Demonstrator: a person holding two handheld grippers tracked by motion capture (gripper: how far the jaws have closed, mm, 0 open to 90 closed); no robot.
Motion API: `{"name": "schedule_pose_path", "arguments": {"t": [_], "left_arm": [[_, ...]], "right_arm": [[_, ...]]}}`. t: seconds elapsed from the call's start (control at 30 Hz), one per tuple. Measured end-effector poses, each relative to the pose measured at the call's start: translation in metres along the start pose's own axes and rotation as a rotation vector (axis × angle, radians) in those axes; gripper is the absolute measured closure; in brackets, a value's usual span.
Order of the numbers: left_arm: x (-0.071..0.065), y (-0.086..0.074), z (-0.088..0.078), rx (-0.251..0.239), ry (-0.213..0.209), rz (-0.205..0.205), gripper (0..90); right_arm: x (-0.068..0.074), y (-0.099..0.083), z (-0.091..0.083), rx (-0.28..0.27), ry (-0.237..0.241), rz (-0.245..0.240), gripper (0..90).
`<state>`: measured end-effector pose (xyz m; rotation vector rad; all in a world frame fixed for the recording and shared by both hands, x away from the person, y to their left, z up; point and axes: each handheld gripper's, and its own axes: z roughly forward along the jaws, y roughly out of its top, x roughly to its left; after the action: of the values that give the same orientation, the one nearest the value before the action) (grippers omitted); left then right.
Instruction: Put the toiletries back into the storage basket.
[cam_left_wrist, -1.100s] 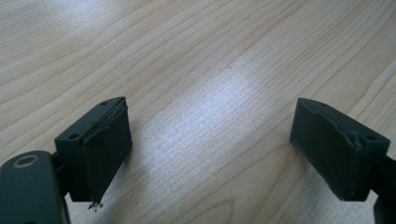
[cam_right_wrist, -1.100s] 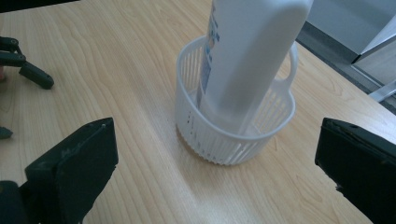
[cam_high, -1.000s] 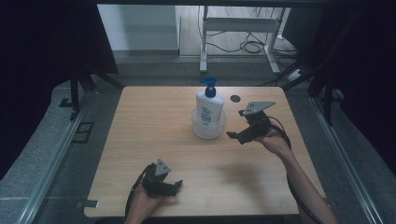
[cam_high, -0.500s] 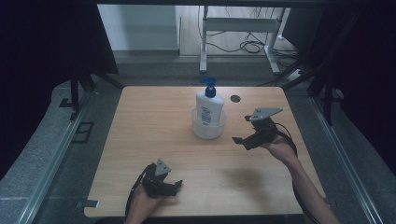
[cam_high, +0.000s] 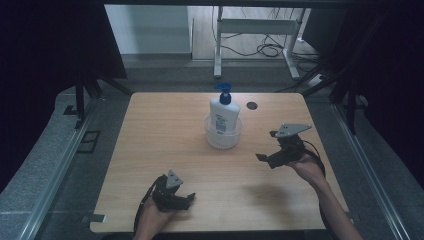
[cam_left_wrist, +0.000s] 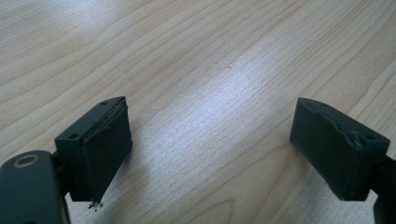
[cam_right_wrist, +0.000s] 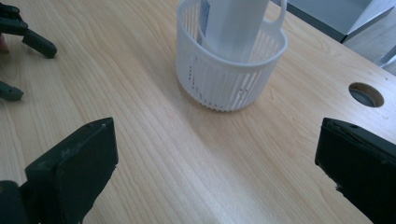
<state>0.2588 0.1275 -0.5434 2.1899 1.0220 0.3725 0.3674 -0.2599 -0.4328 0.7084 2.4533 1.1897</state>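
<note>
A white pump bottle (cam_high: 223, 111) with a blue pump stands upright inside a white slotted basket (cam_high: 223, 135) at the middle of the wooden table (cam_high: 160, 130). My right gripper (cam_high: 267, 146) hovers open to the right of the basket, apart from it, with nothing between its jaws. In the right gripper view the basket (cam_right_wrist: 231, 70) and the bottle (cam_right_wrist: 233, 23) lie ahead of my right gripper (cam_right_wrist: 217, 163). My left gripper (cam_high: 188, 201) rests open near the front edge. The left gripper (cam_left_wrist: 219, 149) looks down on bare wood.
A round cable hole (cam_high: 251, 105) lies in the table behind and right of the basket, and appears as a hole (cam_right_wrist: 366, 94) in the right gripper view. The left gripper (cam_right_wrist: 23, 60) shows far off there. Metal frame rails run along both table sides.
My right gripper has drawn back from the basket toward the near edge, staying open. The left gripper, the bottle and the basket have not moved.
</note>
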Motion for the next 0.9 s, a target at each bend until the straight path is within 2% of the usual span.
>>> {"name": "schedule_pose_path", "arguments": {"t": [0.33, 0.9], "left_arm": [[0.0, 0.0, 0.0, 0.0, 0.001, -0.004, 12.2], [0.0, 0.0, 0.0, 0.0, 0.0, -0.003, 12.1]], "right_arm": [[0.009, -0.024, -0.004, 0.026, -0.033, -0.004, 0.0], [0.024, -0.067, 0.003, 0.038, -0.031, 0.052, 0.0]]}}
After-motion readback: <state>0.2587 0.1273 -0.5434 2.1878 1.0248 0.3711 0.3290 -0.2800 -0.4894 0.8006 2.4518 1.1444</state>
